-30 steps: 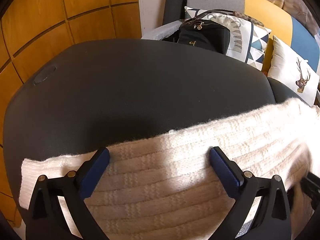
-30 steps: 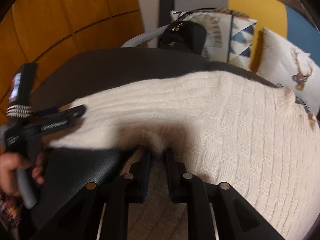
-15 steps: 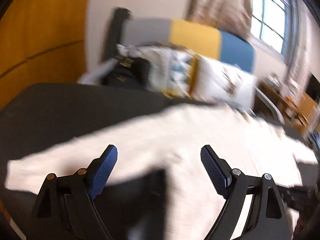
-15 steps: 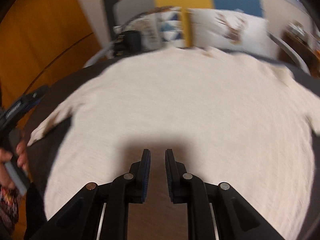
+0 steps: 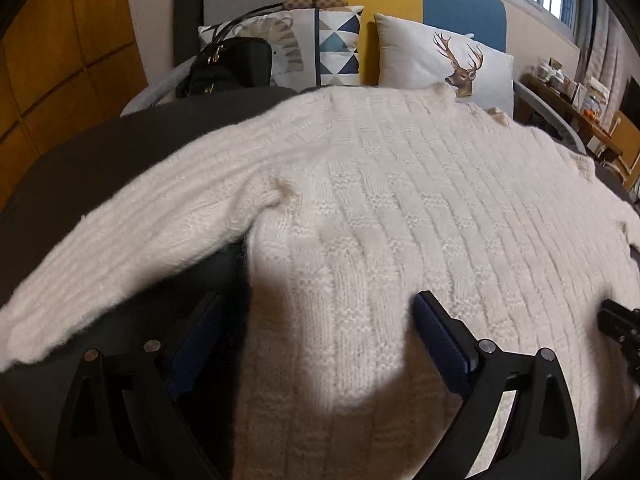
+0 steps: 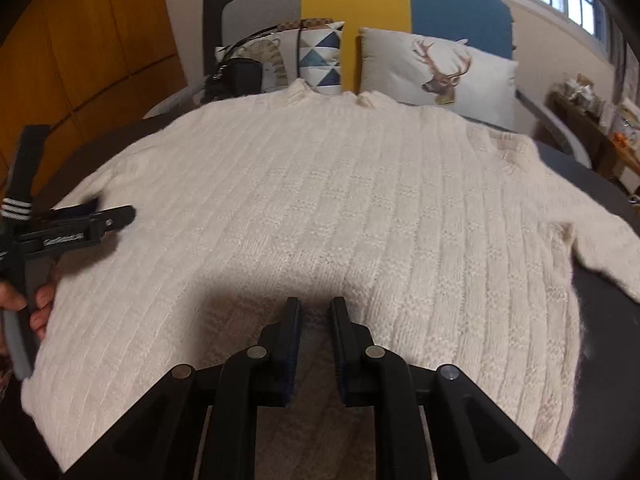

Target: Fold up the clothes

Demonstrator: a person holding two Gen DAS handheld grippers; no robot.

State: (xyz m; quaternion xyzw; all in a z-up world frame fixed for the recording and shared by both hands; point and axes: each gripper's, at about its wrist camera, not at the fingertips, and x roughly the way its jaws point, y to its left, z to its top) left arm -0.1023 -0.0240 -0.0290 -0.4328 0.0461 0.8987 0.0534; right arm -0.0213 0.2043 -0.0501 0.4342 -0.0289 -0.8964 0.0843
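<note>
Cream knitted sweater (image 5: 400, 208) covers dark table (image 5: 100, 152), cushions (image 5: 436, 60) behind

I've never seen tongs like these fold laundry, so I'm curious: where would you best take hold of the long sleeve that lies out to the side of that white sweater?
Probably at the cuff end of the sleeve, coming in from the outer side over the dark table. The sleeve lies flat and stretched away from the sweater, so its free end lifts and folds across easily.
</note>
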